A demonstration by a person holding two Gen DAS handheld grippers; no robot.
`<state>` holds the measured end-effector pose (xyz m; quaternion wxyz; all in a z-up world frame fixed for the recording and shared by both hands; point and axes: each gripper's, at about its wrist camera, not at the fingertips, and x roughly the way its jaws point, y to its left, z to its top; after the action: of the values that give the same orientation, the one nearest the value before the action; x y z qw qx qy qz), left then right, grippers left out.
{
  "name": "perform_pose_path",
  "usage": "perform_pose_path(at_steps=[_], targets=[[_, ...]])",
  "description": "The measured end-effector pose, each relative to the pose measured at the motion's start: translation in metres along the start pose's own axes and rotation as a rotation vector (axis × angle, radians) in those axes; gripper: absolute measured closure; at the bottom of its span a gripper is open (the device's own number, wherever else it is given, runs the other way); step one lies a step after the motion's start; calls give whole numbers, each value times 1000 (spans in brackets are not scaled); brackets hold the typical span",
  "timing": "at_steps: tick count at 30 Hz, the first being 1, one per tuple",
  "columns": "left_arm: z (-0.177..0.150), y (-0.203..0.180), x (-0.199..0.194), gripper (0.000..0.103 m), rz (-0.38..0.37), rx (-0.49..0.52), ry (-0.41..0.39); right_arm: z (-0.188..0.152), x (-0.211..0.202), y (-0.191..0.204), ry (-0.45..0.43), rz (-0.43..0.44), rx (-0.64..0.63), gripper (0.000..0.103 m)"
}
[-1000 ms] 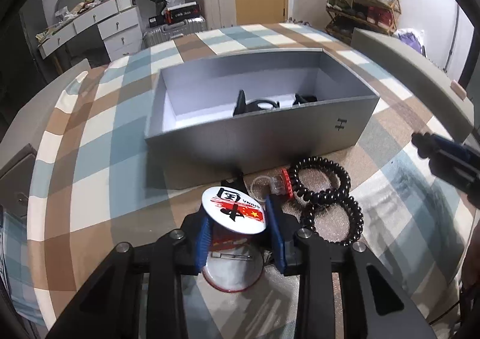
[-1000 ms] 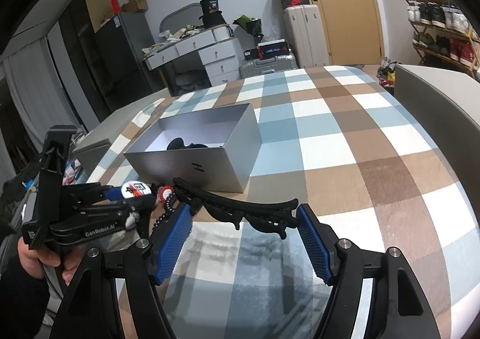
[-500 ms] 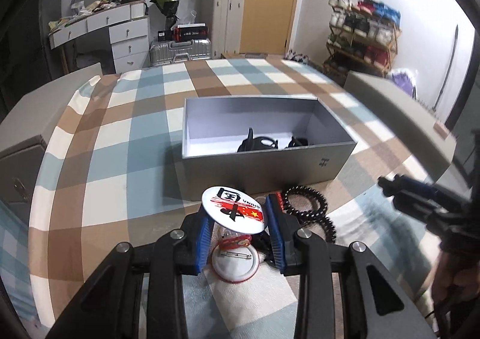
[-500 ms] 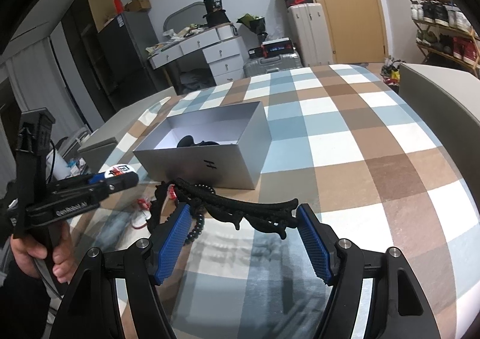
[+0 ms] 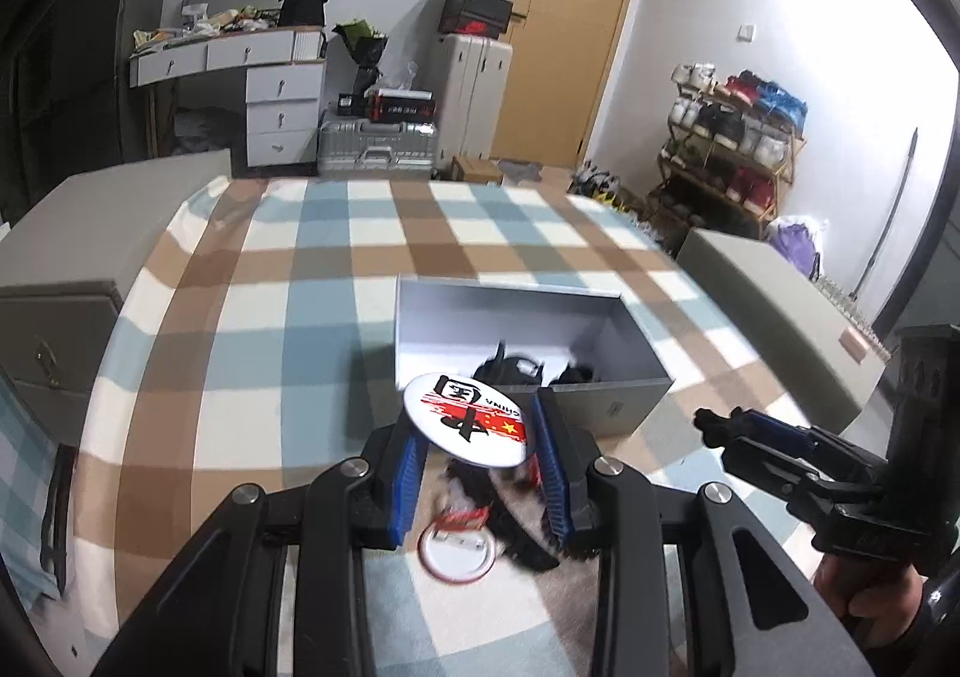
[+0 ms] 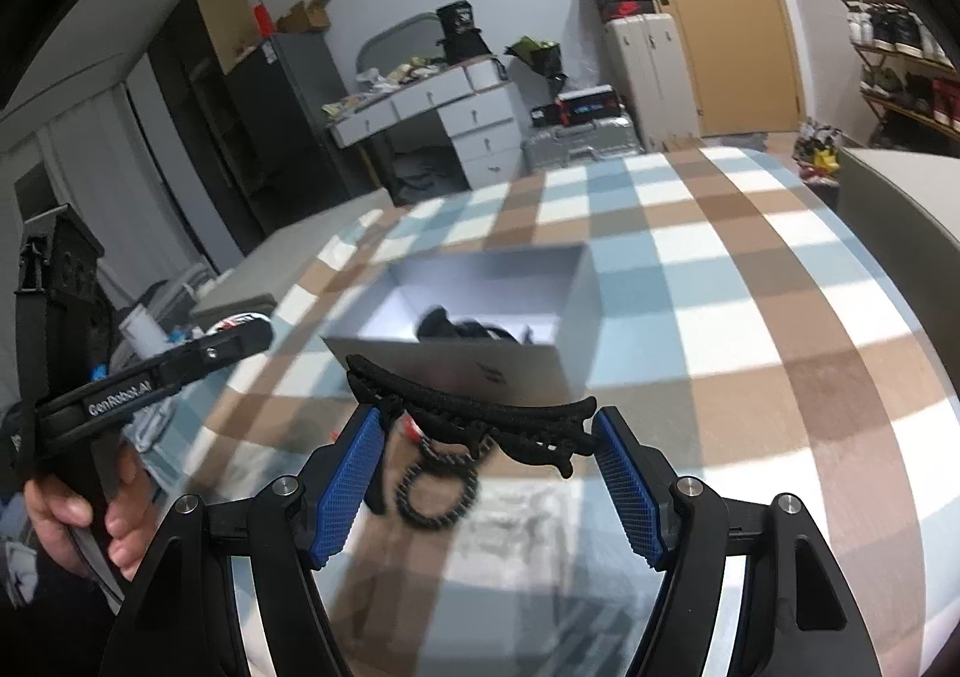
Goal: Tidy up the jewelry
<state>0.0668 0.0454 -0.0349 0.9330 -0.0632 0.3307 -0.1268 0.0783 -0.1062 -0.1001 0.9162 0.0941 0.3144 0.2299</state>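
Black left gripper (image 5: 477,452) and right gripper (image 6: 489,467), blue ribbed jaws, silver screws.

Box (image 5: 606,407) on the table (image 5: 252,329), dark clips (image 5: 510,368) inside it, hair ties (image 6: 435,488) and a badge (image 5: 457,551) before it

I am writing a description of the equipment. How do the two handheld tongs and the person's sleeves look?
Both tongs, left and right, have black angular arms with silver screws and blue ribbed pads. The left one's side carries white lettering "GenRobot.AI" and a black upright block. The sleeve looks dark. No cables are clearly visible.
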Motion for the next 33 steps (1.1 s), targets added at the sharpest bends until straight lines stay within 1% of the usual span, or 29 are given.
perform_pose_path(at_steps=[6, 9, 13, 18, 26, 28, 31, 33], targets=[[15, -5, 0, 75, -19, 30, -31, 29, 0, 10, -48, 55, 9, 31], [23, -5, 6, 75, -37, 39, -41, 42, 6, 13, -49, 66, 0, 31], [29, -3, 16, 75, -51, 39, -33, 57, 19, 13, -46, 73, -19, 31], [33, -2, 31, 75, -65, 50, -8, 69, 37, 8, -7, 80, -21, 31], [39, 0, 58, 75, -96, 51, 41, 79, 75, -3, 75, 108, -1, 31], [38, -1, 63, 75, -99, 57, 50, 79, 82, -4, 85, 112, 9, 31], [38, 0, 69, 75, -109, 66, 62, 79, 92, -4, 81, 92, 10, 31], [37, 1, 74, 75, -118, 57, 69, 78, 98, -4, 91, 98, 17, 31]])
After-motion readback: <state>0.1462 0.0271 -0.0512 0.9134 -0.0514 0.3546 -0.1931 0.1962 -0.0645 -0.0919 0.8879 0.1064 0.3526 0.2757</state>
